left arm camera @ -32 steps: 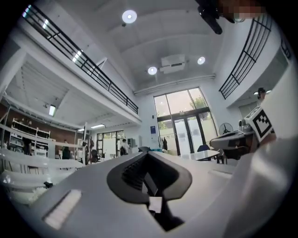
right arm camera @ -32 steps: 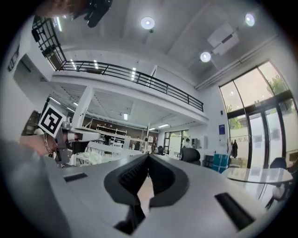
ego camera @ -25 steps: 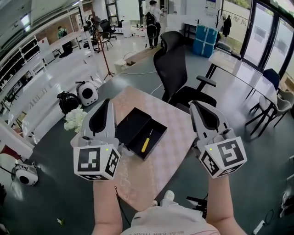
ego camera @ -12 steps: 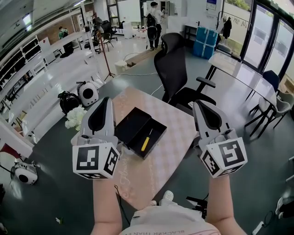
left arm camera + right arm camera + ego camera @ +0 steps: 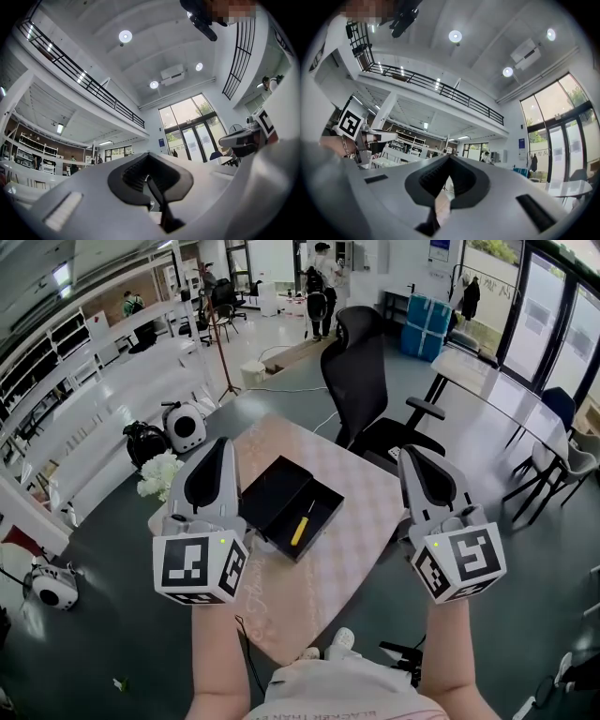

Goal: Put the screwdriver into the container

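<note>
A black container [image 5: 317,524] lies open on the pink-clothed table [image 5: 352,554], its lid [image 5: 272,488] folded out to the left. A screwdriver [image 5: 300,523] with a yellow handle lies inside the container. My left gripper [image 5: 221,443] is raised close to the camera, left of the container, jaws shut and empty. On the other side, my right gripper [image 5: 410,452] hangs to the right of the table, also shut with nothing in it. Both gripper views look up at the ceiling; the left gripper [image 5: 149,158] and right gripper [image 5: 449,159] show their pads meeting at the tips.
A black office chair [image 5: 361,381] stands behind the table. White flowers [image 5: 157,472] and round white devices [image 5: 185,426] sit on the floor at the left. A second table [image 5: 487,381] and chairs are at the right. People stand far back in the hall.
The head view has shifted slightly; both grippers keep their places and stay shut. The screwdriver has not moved.
</note>
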